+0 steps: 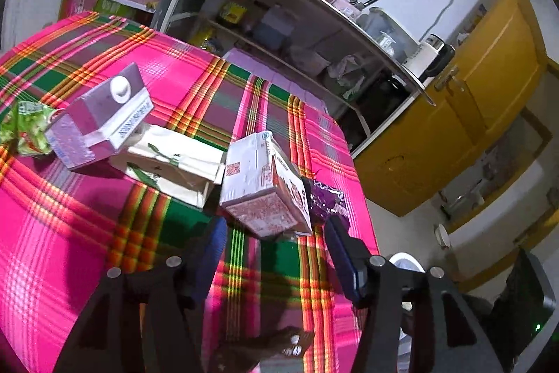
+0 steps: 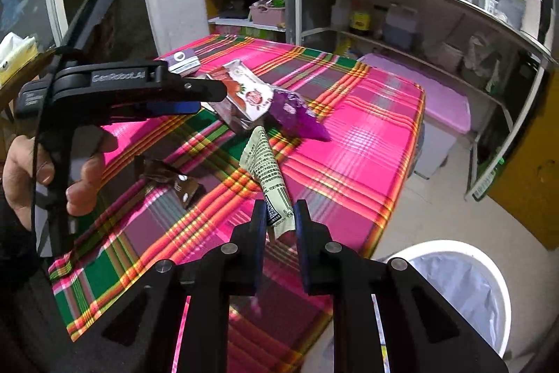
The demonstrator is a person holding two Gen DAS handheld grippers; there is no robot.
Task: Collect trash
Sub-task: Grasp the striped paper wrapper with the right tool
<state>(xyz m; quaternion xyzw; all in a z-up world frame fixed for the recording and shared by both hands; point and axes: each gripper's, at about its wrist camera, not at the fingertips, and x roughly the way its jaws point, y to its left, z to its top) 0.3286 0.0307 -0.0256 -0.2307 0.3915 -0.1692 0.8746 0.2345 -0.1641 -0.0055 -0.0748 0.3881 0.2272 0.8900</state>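
While the table (image 2: pixel 367 114) under its pink plaid cloth still carries most of the trash, the collecting step is underway. A white bin (image 2: pixel 464 271) with a plastic liner stands on the floor just beside the table's near corner.

The left gripper (image 1: pixel 276 254) stands wide with nothing between its fingers, and is aimed at the pink-and-white carton (image 1: pixel 265 184), which lies just ahead of it, apart from the pads. The next move probably calls for the fingers to straddle this carton and close across its narrow faces. A purple wrapper (image 1: pixel 325 198) touches the carton's side and may be dragged along.

The right gripper (image 2: pixel 278 226) is narrow and clamped on a pale green wrapper (image 2: pixel 267 166), which is lifted clear of the cloth. This wrapper must next be carried over the bin and released.

A purple-and-white carton (image 1: pixel 97 117), a white box with green leaves (image 1: pixel 171 163), a green packet (image 1: pixel 28 128) and a brown wrapper (image 2: pixel 174 180) remain on the cloth.

Legible writing: "GenRobot.AI" on the left gripper's body in the right wrist view. The green wrapper bears small print and a code block, too fine to read.
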